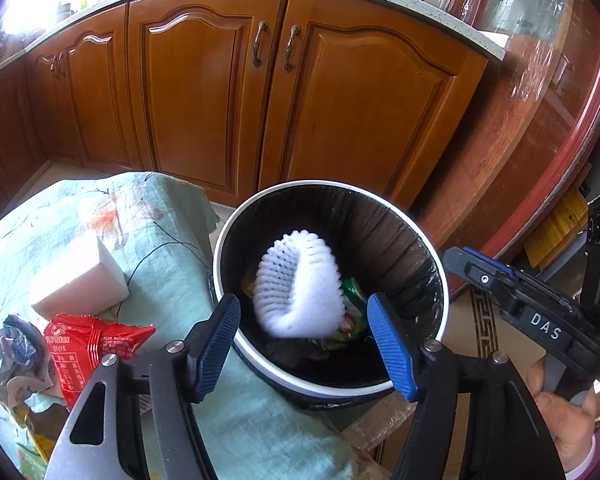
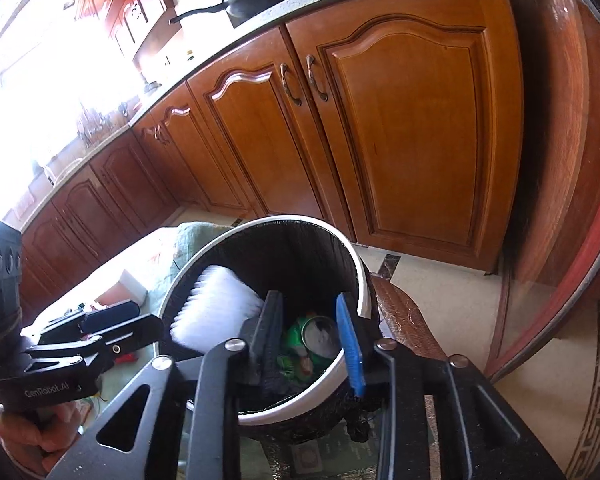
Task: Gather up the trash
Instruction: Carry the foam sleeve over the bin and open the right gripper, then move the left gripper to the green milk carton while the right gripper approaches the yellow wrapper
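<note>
**Two open claws over the bin, foam net inside its rim**

Two blue pads of the left gripper (image 1: 306,344) spread wide apart in the left wrist view, gripping nothing, poised above the near rim of the trash bin (image 1: 440,280). Between them, blurred, a white foam net (image 1: 298,284) within the bin's black-lined mouth, above a green wrapper (image 1: 352,292) at the bottom. Left of the bin, on a pale green cloth (image 1: 172,240): a white block (image 1: 80,276), a red snack packet (image 1: 96,344), a crumpled grey wrapper (image 1: 12,344). Behind, wooden cabinets (image 1: 268,108).

From the right wrist view, right gripper (image 2: 312,344) likewise parted and empty, fingers reaching down over the bin (image 2: 364,280), which is tilted toward the camera. Same white foam net (image 2: 212,308) blurred against the bin's left inner wall; green wrapper (image 2: 296,332) lower down. Left gripper (image 2: 104,324) at far left, above the cloth.
</note>
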`<state>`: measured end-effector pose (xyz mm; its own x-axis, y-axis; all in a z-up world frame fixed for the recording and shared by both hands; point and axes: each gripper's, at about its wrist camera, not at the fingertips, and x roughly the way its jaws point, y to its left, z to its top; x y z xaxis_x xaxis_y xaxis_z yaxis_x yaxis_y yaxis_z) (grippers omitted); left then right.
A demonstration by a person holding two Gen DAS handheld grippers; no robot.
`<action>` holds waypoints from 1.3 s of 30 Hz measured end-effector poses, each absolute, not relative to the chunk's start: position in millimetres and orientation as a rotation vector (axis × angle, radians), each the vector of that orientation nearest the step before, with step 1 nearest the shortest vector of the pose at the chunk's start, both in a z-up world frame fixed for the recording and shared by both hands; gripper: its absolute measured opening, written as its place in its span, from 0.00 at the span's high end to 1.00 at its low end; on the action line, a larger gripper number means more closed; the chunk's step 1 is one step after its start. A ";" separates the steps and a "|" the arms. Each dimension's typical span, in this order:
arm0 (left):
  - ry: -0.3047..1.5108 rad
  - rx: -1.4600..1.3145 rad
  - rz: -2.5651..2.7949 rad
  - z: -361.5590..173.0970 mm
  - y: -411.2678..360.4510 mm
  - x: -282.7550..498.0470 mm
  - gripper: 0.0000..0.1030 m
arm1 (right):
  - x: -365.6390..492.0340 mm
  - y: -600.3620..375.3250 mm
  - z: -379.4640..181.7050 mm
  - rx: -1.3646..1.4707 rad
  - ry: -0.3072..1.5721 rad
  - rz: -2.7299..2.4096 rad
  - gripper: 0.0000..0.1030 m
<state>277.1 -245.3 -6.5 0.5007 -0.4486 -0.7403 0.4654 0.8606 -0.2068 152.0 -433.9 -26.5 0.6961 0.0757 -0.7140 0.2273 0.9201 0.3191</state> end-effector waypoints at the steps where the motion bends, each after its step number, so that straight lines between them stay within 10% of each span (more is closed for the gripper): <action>1: 0.889 0.019 -0.551 -7.1 -243.6 275.9 0.36 | 150.8 -434.2 -25.9 0.410 0.796 -0.090 0.68; 12: 0.871 -0.022 -0.526 -6.9 -207.9 235.4 0.32 | 121.9 -420.0 -17.2 0.488 0.739 -0.051 0.29; 39: 0.872 -0.071 -0.327 -12.8 -61.9 127.7 0.32 | 88.5 -303.2 -25.1 0.531 0.796 0.129 0.23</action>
<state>127.7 -61.9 -12.8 0.5971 -0.3104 -0.7396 0.2533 0.9479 -0.1934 88.5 -303.2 -25.1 0.6996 0.3055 -0.6460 0.0854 0.8618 0.5000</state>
